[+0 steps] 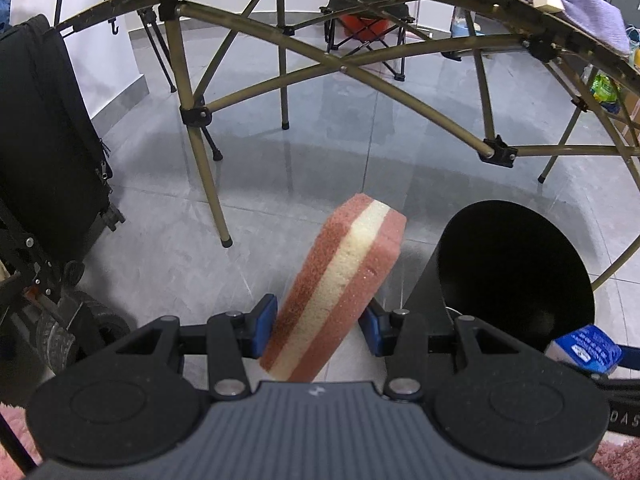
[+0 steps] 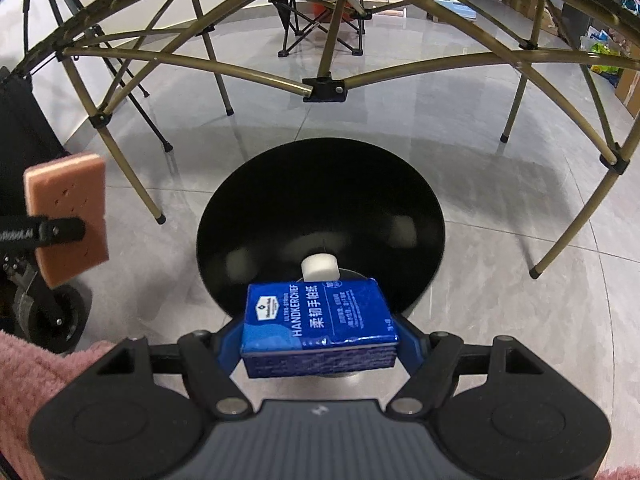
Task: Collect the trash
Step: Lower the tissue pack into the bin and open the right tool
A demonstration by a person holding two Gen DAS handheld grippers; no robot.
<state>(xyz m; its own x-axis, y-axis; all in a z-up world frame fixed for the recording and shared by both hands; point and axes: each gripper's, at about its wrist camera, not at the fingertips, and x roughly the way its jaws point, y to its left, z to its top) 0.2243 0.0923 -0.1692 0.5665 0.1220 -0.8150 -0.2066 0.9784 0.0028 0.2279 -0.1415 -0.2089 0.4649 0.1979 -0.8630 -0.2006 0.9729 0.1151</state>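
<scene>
floor (image 2: 500, 240): grey tiles | left claw (image 1: 320, 326) pinches sponge (image 1: 340, 284) | right claw (image 2: 320, 340) pinches tissue pack (image 2: 320, 320)

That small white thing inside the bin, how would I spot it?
Find the round black bin on the grey tile floor. At its bottom lies a small white cylinder-shaped lump, just beyond the blue tissue pack: the only pale thing inside.

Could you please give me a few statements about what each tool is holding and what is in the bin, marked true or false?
1. The left tool grips a pink and cream sponge. True.
2. The right tool is empty. False: it holds a blue tissue pack.
3. The black bin already contains a white object. True.
4. The sponge lies inside the bin. False: it is held in the air to the bin's left.
</scene>
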